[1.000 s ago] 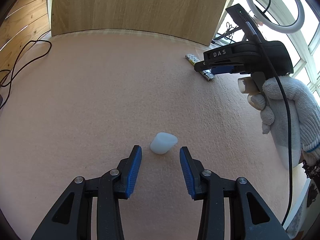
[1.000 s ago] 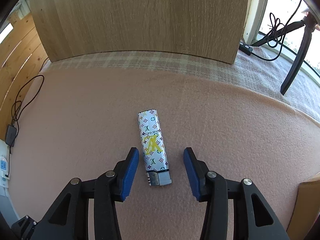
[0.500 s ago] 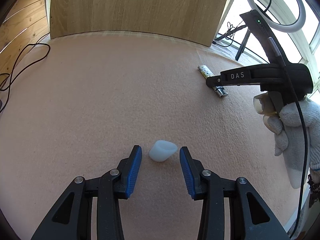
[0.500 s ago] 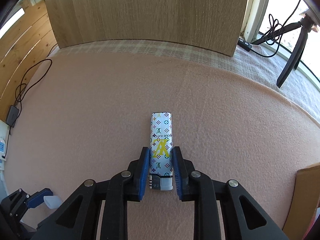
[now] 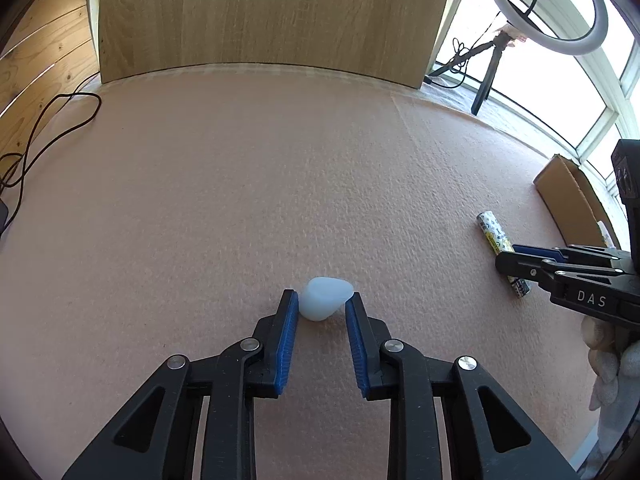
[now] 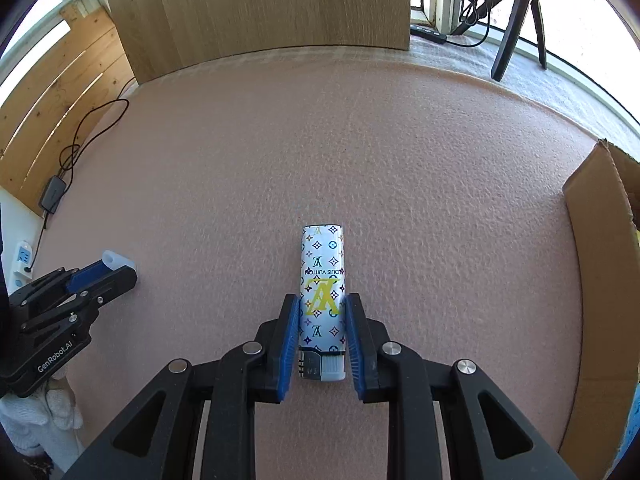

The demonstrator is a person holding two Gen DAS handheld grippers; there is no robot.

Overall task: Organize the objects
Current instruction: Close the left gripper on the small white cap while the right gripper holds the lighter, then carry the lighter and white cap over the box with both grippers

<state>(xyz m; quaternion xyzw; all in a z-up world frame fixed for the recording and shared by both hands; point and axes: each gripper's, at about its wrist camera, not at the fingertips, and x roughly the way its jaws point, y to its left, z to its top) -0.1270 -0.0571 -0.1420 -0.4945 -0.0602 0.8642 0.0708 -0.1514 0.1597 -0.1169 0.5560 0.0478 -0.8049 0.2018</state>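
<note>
Left claw (image 5: 322,308): closed against the white cap (image 5: 325,298).
Right claw (image 6: 322,308): clamped on the patterned lighter (image 6: 322,280).
Surface: pink mat (image 6: 280,152).

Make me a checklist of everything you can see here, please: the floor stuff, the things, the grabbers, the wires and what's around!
Surface: pink felt-like mat, flat.
Job's things: white plastic cap lying on the mat; patterned lighter lying flat; cardboard box at the right edge.
Clutter: nothing seen.
Grippers: left gripper closed onto the cap, fingers touching it; right gripper shut on the lighter.
Cables: black cable looping off the mat's left side; power adapter beside it.
Surroundings: wooden board behind, ring light on a tripod, windows.
</note>
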